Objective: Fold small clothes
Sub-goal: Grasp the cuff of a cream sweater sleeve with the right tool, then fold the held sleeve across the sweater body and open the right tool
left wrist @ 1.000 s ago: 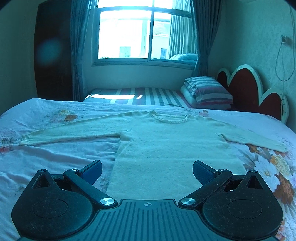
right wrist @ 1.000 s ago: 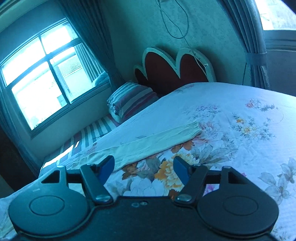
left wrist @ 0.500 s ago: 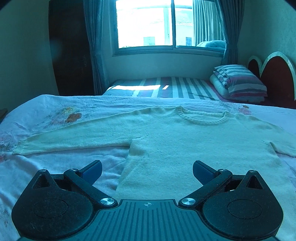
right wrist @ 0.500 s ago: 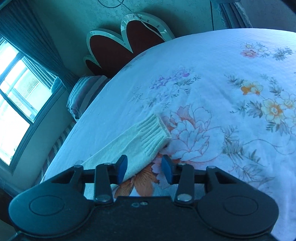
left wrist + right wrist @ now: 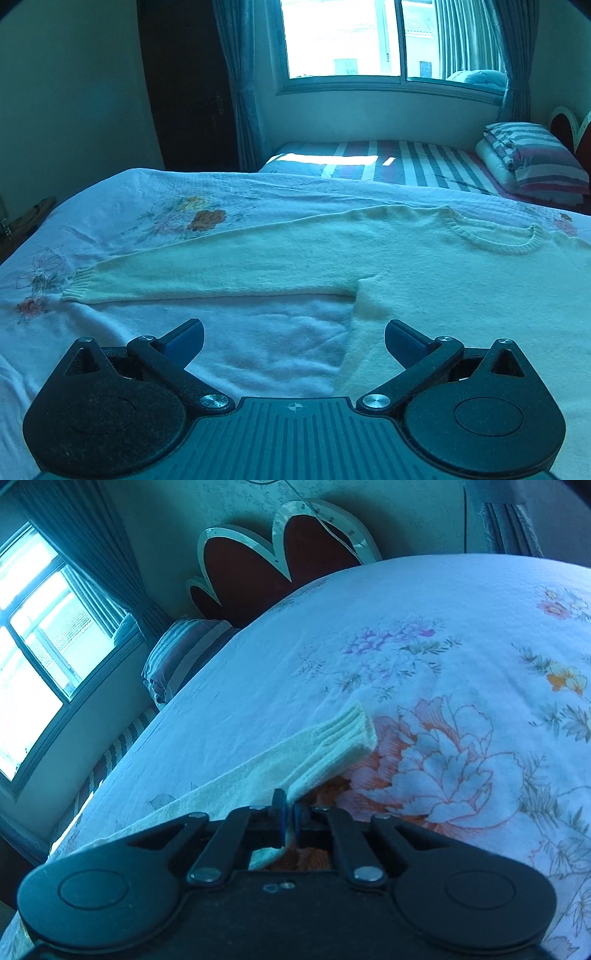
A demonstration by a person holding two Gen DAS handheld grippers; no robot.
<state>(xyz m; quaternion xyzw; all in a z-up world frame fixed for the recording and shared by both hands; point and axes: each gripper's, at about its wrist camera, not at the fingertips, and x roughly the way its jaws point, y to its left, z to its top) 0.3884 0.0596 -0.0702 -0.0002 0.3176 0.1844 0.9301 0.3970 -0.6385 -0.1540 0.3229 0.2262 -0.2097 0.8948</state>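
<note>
A cream knitted sweater [image 5: 424,273] lies flat, front up, on a bed [image 5: 229,206] covered with a white flowered bedspread, its neckline toward the far side and one sleeve [image 5: 207,273] stretched out to the left. The other sleeve [image 5: 295,760] runs across the flower print, its ribbed cuff lifted slightly. The right gripper [image 5: 287,814] is clenched on the edge of this sleeve just behind the cuff, cloth pinched between its blue pads. The left gripper [image 5: 293,341] hangs released above the sweater's lower left side, fingers wide apart and touching nothing. Beyond the bed stand a striped mattress [image 5: 388,162], a folded striped quilt [image 5: 535,162], a bright window [image 5: 388,40] with curtains, and a heart-shaped headboard [image 5: 280,554].
</note>
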